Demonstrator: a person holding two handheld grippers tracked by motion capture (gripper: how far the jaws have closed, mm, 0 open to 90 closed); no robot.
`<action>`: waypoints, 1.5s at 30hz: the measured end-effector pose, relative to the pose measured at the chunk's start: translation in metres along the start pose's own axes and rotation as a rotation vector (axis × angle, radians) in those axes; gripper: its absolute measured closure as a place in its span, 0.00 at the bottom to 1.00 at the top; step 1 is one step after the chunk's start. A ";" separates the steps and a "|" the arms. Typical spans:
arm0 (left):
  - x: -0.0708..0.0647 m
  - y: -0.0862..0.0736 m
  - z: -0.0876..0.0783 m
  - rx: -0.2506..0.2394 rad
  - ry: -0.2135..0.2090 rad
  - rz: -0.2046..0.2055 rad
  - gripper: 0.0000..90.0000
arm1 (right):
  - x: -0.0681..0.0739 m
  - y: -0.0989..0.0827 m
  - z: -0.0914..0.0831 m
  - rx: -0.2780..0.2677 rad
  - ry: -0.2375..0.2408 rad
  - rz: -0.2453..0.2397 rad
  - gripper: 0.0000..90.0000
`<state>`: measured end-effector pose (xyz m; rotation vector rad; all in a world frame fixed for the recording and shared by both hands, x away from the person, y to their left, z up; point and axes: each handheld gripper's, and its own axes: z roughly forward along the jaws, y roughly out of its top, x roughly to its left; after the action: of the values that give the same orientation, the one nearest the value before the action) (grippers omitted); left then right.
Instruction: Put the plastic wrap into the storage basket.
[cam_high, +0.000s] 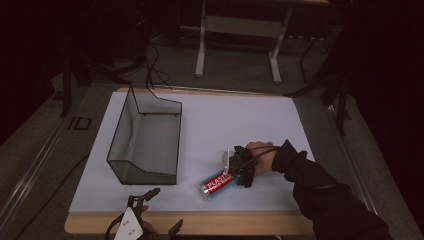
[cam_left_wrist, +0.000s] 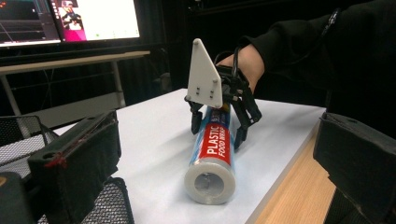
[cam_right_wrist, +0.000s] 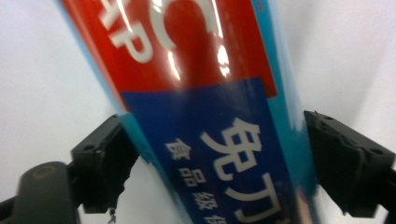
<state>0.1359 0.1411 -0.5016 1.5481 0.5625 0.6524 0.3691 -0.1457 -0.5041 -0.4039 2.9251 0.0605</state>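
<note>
A roll of plastic food wrap (cam_high: 217, 182) with a red and blue label lies on its side on the white sheet, near the front edge. My right gripper (cam_high: 239, 171) comes down over the roll's far end; in the right gripper view both black pads (cam_right_wrist: 105, 158) lie against the sides of the roll (cam_right_wrist: 210, 116). The left gripper view shows that right gripper (cam_left_wrist: 217, 136) straddling the roll (cam_left_wrist: 212, 154), its grey plate upright. My left gripper (cam_high: 164, 209) hovers at the table's front edge, jaws wide apart (cam_left_wrist: 215, 154) and holding nothing, pointed toward the roll's open end.
A black wire mesh basket (cam_high: 145, 140) stands on the left part of the white sheet (cam_high: 240, 120), also beside my left gripper (cam_left_wrist: 18, 135). The table's wooden front edge (cam_high: 225, 222) runs below the roll. Lit monitors (cam_left_wrist: 93, 18) and a table frame (cam_high: 240, 25) stand behind.
</note>
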 end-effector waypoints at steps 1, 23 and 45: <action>0.000 0.000 0.000 0.000 0.000 0.000 0.02 | 0.000 0.000 0.000 -0.002 0.001 -0.003 0.21; 0.000 0.000 0.000 -0.001 0.004 0.004 0.02 | 0.001 0.002 -0.015 -0.010 0.037 0.013 0.34; 0.000 0.001 0.002 -0.005 0.007 0.014 0.02 | -0.030 -0.046 -0.092 -0.222 -0.088 0.510 0.35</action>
<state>0.1369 0.1397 -0.5007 1.5465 0.5551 0.6697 0.3938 -0.1881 -0.4083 0.3164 2.8608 0.4606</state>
